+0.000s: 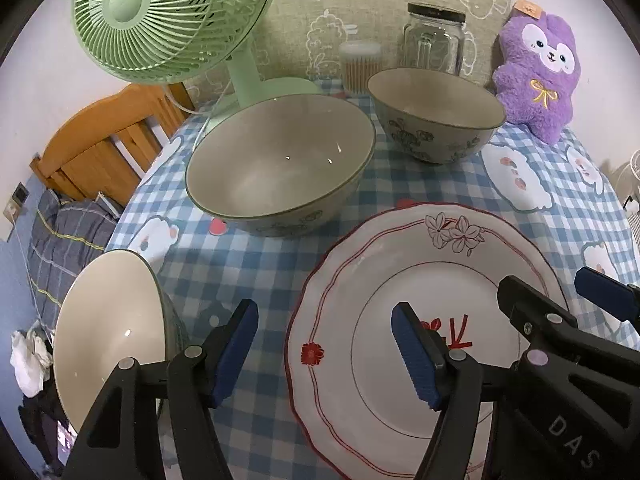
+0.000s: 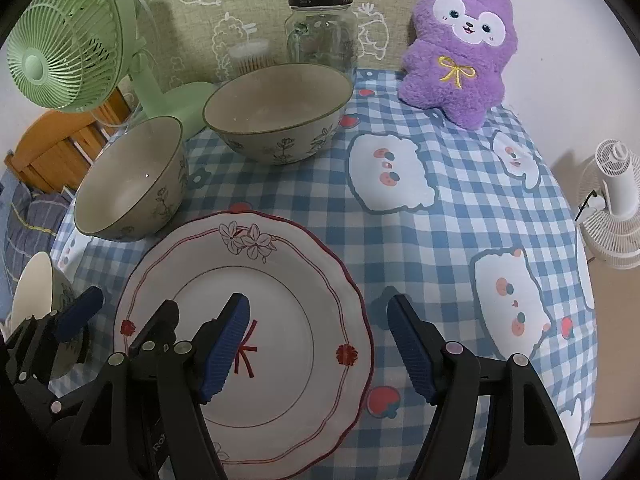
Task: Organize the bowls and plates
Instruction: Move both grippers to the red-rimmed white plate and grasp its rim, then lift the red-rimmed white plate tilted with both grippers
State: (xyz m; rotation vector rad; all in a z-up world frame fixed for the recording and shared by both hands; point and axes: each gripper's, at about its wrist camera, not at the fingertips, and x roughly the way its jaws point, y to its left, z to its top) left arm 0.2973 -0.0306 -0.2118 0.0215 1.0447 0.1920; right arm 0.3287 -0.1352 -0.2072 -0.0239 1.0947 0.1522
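Observation:
A white plate (image 1: 400, 264) (image 2: 288, 264) with a red wavy rim and flower prints lies on the blue checked cloth (image 1: 240, 264) (image 2: 440, 240). My left gripper (image 1: 326, 354) (image 2: 120, 320) is open and straddles the plate's left rim, one finger over the plate and one over the cloth. My right gripper (image 2: 320, 350) (image 1: 560, 292) is open too and straddles the right rim. Neither pair of pads presses on the plate. A floral bowl (image 1: 280, 164) (image 2: 132, 184) stands by the fan, a second bowl (image 1: 436, 112) (image 2: 276, 108) in front of the jar. A smaller bowl (image 1: 108, 332) (image 2: 36, 284) sits at the table's left edge.
At the back stand a green fan (image 1: 168, 16) (image 2: 64, 40), a glass jar (image 1: 434, 40) (image 2: 322, 32), a tub of cotton swabs (image 1: 360, 66) and a purple plush toy (image 1: 536, 68) (image 2: 460, 52). A white fan (image 2: 616, 208) is off the table's right side. A bed (image 1: 68, 232) lies left.

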